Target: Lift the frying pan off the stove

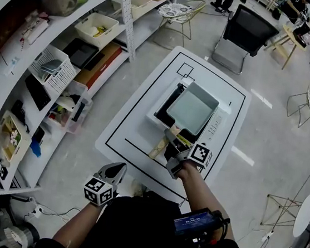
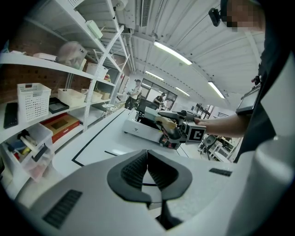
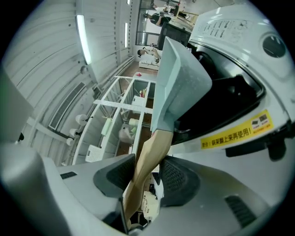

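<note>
I see a white table marked with a black rectangle, and on it a white stove. The frying pan, square and pale grey-green, sits on the stove's black top with its light wooden handle pointing back toward the person. My right gripper is at that handle. In the right gripper view its jaws stand partly open with the handle running between them. The handle lies against one pad, and a narrow gap shows beside the other, so it isn't clamped. My left gripper is held well back from the stove, close to the person's body, with its jaws together at the tips and nothing between them. A yellow sticker on the stove's front carries a line of black East Asian characters that I can't read with confidence. Small print on the stove's control panel is too tiny to make out. Each gripper carries a cube with black-and-white square markers. White shelves of bins and boxes stand to the left of the table.
</note>
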